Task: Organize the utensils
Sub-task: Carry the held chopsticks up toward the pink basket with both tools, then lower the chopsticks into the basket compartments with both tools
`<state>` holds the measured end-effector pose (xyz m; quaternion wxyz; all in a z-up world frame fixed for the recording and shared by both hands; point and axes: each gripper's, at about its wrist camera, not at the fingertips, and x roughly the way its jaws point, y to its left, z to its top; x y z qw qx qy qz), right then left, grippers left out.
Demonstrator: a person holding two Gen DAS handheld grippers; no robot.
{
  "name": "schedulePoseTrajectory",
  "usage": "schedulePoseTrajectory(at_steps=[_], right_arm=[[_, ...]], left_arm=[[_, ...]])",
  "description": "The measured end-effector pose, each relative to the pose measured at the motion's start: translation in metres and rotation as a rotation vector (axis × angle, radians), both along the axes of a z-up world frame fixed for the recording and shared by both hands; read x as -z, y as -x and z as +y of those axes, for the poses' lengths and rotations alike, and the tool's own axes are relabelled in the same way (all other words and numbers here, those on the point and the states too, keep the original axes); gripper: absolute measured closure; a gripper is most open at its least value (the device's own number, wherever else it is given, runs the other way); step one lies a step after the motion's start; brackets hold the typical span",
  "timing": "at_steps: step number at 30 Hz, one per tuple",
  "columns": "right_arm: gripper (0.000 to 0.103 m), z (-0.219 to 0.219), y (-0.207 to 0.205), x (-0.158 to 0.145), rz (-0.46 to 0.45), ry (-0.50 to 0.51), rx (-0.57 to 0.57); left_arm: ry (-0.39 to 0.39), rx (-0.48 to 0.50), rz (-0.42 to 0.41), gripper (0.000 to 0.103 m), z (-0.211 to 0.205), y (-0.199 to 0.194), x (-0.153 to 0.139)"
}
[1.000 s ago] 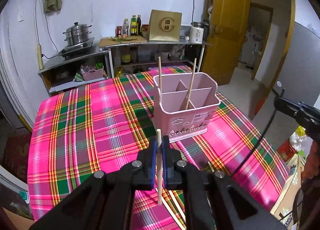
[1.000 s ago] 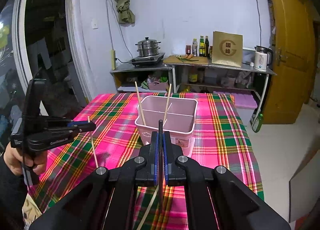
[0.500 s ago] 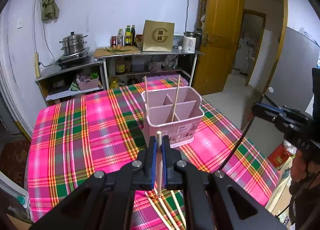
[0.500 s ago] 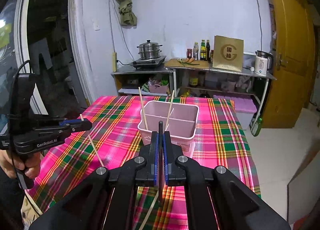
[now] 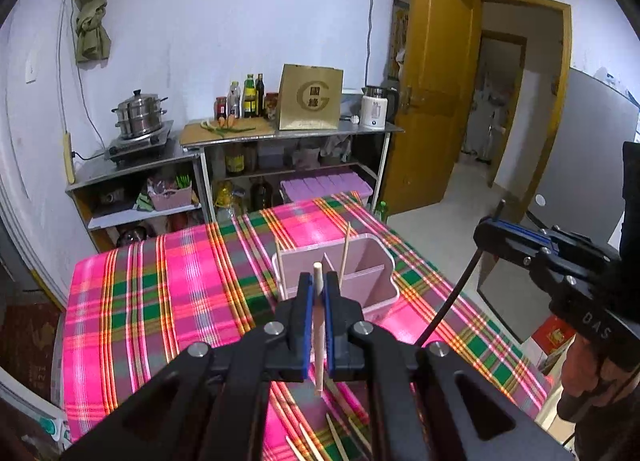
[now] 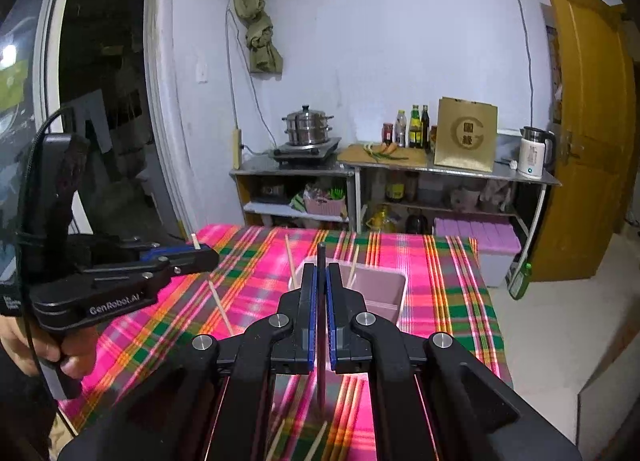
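Left gripper [image 5: 319,293] is clamped on a pale wooden chopstick [image 5: 319,341], held upright above the plaid tablecloth [image 5: 160,301], with the pink utensil holder [image 5: 376,293] just beyond its tips. Right gripper [image 6: 321,293] is pinched tight on a dark chopstick [image 6: 321,261], also upright, the same holder behind it. Two wooden chopsticks [image 5: 345,251] already stand in the holder, though which compartments is hard to call from here, and more loose chopsticks [image 5: 336,437] lie on the cloth below.
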<state>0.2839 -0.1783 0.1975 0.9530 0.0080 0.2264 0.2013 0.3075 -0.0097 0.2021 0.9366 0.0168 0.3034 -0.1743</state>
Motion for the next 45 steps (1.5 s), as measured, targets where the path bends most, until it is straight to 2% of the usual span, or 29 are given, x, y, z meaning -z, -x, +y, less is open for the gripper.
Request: schedulePoseTrajectory(at_steps=[10,20,23,35,38,41,45], right_arm=[[0.099,0.005,-0.033,-0.031,-0.065,-0.042,0.001],[0.099,0.016,-0.075,-0.033,-0.078,-0.05,0.003],[0.099,0.019,-0.084,-0.024,-0.068,-0.05,0.003],[0.099,0.024,-0.117,0.041,0.054,-0.034,-0.001],[0.099,0.023,-0.12,0.053,0.078,-0.021,0.001],[0.099,0.021,-0.121,0.061,0.082,-0.015,0.007],[0.099,0.02,-0.12,0.061,0.092,-0.008,0.004]], left_arm=[[0.024,-0.002,-0.045,0.097,-0.005,-0.036,-0.026],[0.041,-0.021,-0.036,0.097,-0.001,-0.076,-0.018],[0.042,-0.017,-0.028,0.097,-0.002,-0.085,-0.011],[0.03,0.008,0.059,0.097,-0.009,-0.102,0.049],[0.041,0.016,0.055,0.097,-0.01,-0.1,0.05],[0.016,0.014,0.042,0.097,-0.015,-0.097,0.05],[0.006,0.007,0.079,0.097,-0.017,-0.099,0.055]])
